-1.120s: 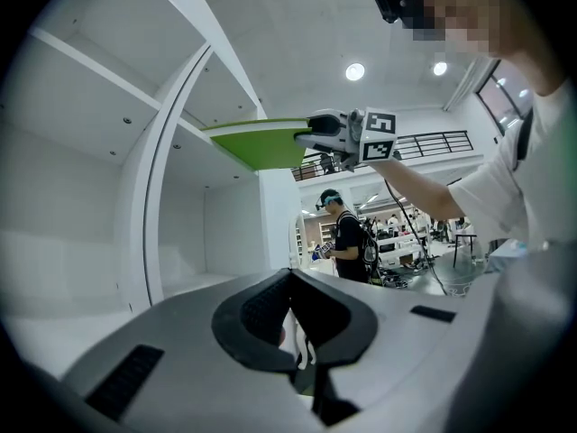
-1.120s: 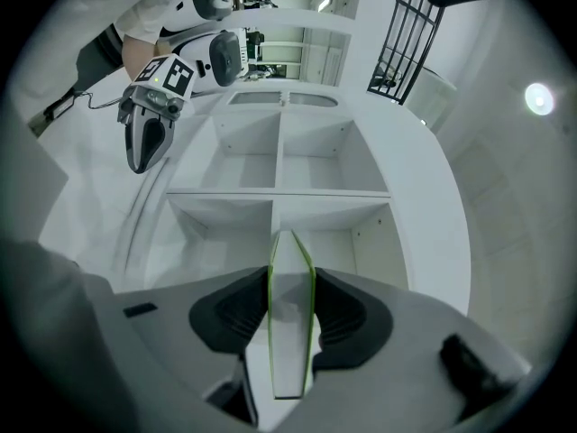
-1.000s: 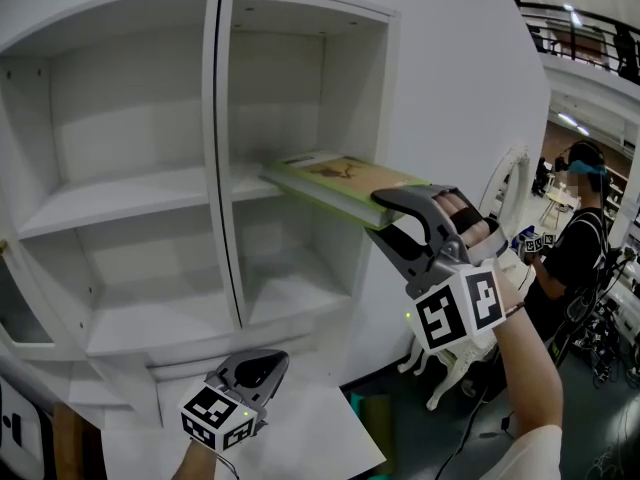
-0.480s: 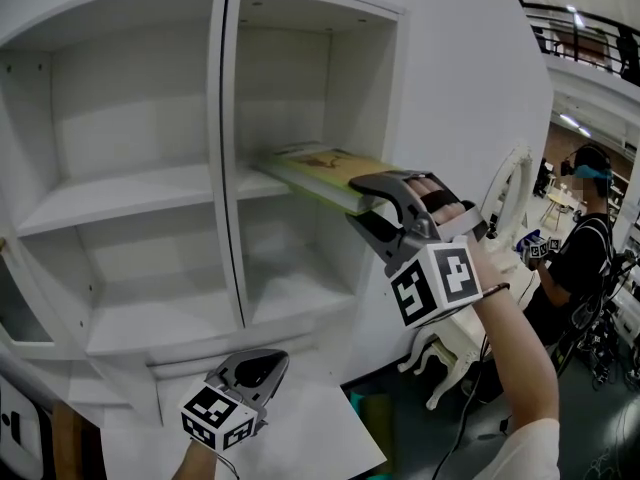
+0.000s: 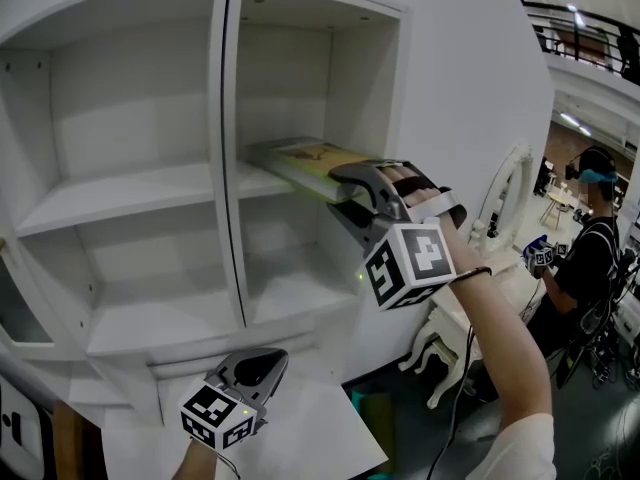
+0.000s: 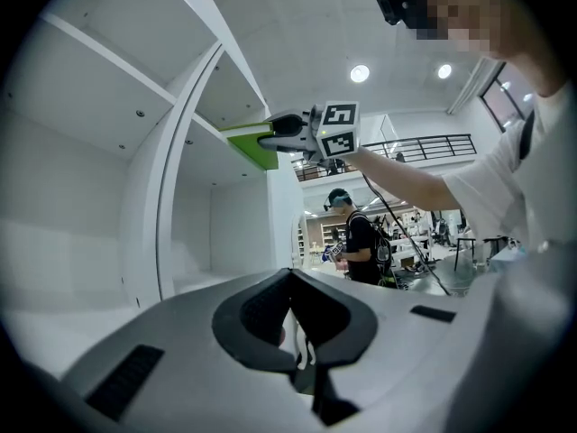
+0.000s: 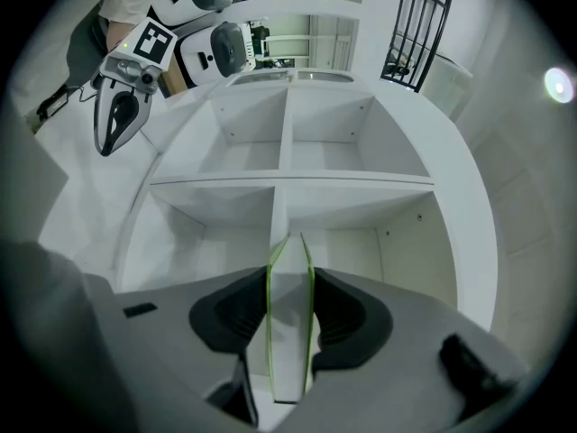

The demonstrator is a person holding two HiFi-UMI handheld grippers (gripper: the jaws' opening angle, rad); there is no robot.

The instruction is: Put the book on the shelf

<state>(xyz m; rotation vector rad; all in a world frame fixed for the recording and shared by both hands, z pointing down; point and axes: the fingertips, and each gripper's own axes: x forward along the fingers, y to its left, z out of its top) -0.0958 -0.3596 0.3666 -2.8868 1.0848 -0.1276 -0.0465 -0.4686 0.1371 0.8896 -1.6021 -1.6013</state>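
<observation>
The right gripper (image 5: 348, 186) pinches the near edge of the green-edged book (image 5: 300, 158), jaws clamped on its covers, holding it flat and level. The book's far end is inside the right-hand compartment of the white shelf unit (image 5: 130, 198), over the middle board, with its near end jutting out. Down low, the left gripper (image 5: 268, 360) hangs before the bottom ledge, jaws pressed together, empty.

The head view faces the shelf (image 5: 120, 203) closely. The right gripper view looks straight into it. The left gripper view looks up from below.
</observation>
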